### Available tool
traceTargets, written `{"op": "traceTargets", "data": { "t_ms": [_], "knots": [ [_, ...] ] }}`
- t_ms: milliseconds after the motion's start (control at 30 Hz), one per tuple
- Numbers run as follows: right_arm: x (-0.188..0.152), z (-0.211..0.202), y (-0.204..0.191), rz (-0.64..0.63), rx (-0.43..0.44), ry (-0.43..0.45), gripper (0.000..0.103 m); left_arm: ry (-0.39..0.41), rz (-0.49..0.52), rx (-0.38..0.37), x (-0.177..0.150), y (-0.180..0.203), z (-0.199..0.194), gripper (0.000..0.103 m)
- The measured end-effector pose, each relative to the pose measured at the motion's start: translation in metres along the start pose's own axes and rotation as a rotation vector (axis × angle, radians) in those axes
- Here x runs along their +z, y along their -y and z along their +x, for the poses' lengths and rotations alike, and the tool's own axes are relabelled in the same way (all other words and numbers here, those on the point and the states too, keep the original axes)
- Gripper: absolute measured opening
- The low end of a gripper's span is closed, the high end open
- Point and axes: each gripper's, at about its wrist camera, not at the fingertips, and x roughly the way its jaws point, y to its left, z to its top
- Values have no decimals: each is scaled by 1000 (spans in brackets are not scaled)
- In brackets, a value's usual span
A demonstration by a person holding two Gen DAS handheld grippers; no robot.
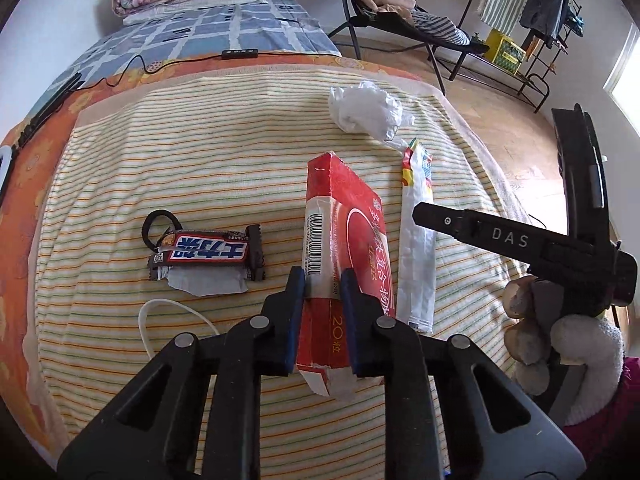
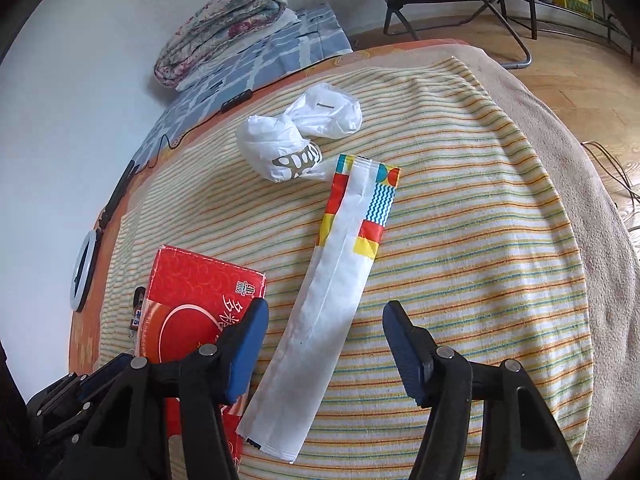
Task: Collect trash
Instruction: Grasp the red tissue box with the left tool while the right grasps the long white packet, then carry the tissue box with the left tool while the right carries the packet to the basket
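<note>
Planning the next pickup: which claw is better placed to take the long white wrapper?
Right. The right claw is open with the long white wrapper between its fingers, while the left claw is shut on the red box.

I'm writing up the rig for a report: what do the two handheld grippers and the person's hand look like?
Both the left gripper and the right gripper have black angular frames with silver rivets and blue ribbed fingers. The right one's black body bears white "DAS" lettering. The hand wears a pale fuzzy glove, with a magenta sleeve.
</note>
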Motion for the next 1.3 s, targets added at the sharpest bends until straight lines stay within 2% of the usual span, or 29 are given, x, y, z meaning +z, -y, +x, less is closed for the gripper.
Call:
{"op": "traceTargets", "data": {
  "t_ms": [267, 367, 533, 833, 1000, 1133, 1300],
  "knots": [
    [0, 6, 8, 30, 12, -18, 53, -28, 29, -103, -2, 31, 4, 17],
    [0, 8, 12, 39, 16, -29, 44, -43, 1, -115, -2, 33, 12, 17],
    [2, 8, 25, 74, 29, -20, 37, -66, -55, -159, 0, 30, 23, 17],
    [-2, 8, 34, 113, 85, -26, 26, -34, -160, -236, 9, 22, 23, 18],
    [-4, 7, 36, 109, 91, -27, 25, -29, -172, -234, 11, 26, 25, 21],
    [-5, 7, 36, 108, 95, -29, 25, -64, -191, -256, 11, 26, 35, 24],
    [-6, 6, 36, 96, 88, -30, 21, -73, -189, -233, 10, 29, 38, 26]
  ]
}}
